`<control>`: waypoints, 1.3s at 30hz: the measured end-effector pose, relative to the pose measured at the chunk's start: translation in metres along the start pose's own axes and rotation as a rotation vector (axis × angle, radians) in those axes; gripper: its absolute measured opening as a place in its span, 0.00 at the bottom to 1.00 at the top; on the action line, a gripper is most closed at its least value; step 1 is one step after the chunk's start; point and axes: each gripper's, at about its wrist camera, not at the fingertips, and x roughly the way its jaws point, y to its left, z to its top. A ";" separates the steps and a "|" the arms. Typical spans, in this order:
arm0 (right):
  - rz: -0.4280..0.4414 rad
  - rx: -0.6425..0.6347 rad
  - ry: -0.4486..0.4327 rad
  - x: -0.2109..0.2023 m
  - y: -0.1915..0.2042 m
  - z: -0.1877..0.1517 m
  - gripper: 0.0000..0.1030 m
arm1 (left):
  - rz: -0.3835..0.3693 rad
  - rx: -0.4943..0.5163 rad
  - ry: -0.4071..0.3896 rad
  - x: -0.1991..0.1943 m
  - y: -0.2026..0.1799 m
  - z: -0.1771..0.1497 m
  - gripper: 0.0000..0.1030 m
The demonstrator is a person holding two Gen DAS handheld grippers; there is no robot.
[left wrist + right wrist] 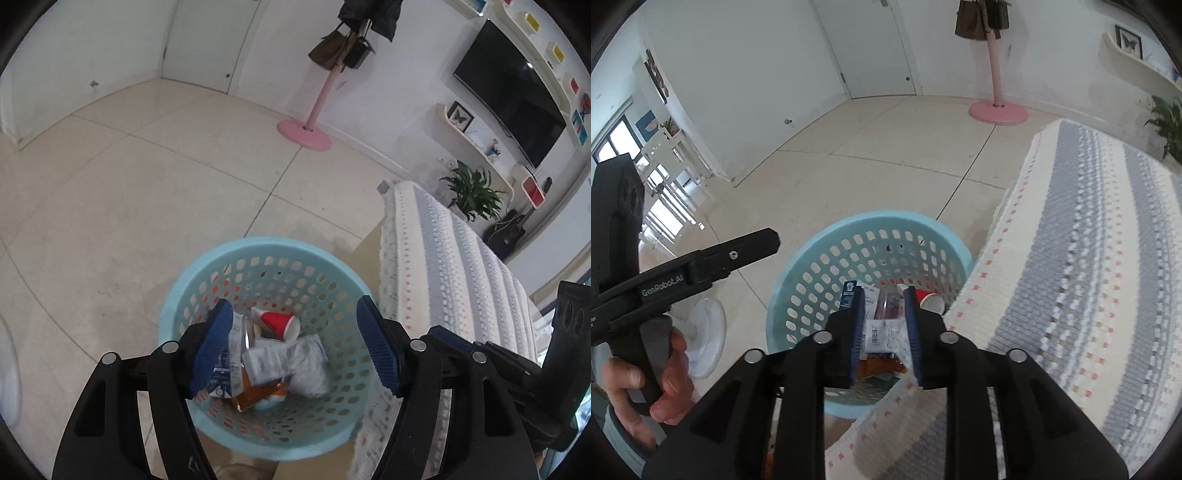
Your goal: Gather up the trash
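Two tongs over one basket. Left tongs [295, 343] spread wide, nothing between the blue pads [212, 349], hovering directly above the light blue perforated basket [207, 273] on the tiled floor [110, 184].

Right tongs [882, 332] narrowed to a slim gap. Pads [856, 332] are not touching; whether they pinch anything can't be told from this angle, since the trash in the basket shows straight through the gap. They sit above the basket's [812, 258] near rim, right pad [913, 332] at the edge of the knitted cloth.

Trash is in the basket:
- red paper cup [279, 323], on its side, toward the far side
- crumpled white wrapper [308, 363], right of centre
- white printed packet [264, 360], middle
- blue-and-white carton [221, 380], left side, partly behind the left pad
- orange wrapper [255, 397], underneath the rest

In the right wrist view the cup [929, 299] peeks out just right of the right pad, the white packet [882, 332] shows between the pads.

Bench [443, 258] covered with a striped grey-and-white knitted cloth sits just right of the basket, cloth edge hanging beside the rim. Person's left hand [646, 376] grips the handle of the left device, seen in the right wrist view.

Background: pink coat stand [314, 122] with bags, wall TV [513, 96], potted plant [472, 188], guitar [506, 232] on the floor by the wall.
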 end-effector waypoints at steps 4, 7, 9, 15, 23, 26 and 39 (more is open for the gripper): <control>-0.036 -0.040 -0.049 -0.036 0.009 0.006 0.50 | 0.007 0.030 -0.035 -0.035 -0.016 0.006 0.66; -0.039 -0.079 -0.111 -0.067 0.021 0.012 0.55 | 0.017 0.060 -0.083 -0.079 -0.031 0.013 0.66; -0.028 -0.078 -0.139 -0.085 0.027 0.019 0.56 | 0.042 0.082 -0.106 -0.109 -0.042 0.015 0.66; 0.069 -0.013 -0.188 -0.115 0.039 0.052 0.66 | 0.176 0.152 -0.178 -0.204 -0.063 0.013 0.75; -0.045 -0.016 -0.379 -0.200 0.038 0.009 0.78 | 0.198 0.123 -0.332 -0.245 -0.085 -0.027 0.81; -0.127 -0.018 -0.387 -0.207 0.032 -0.021 0.78 | 0.199 0.128 -0.403 -0.228 -0.103 -0.047 0.82; -0.361 -0.060 -0.511 -0.193 0.025 -0.081 0.78 | 0.285 0.187 -0.509 -0.152 -0.127 -0.098 0.85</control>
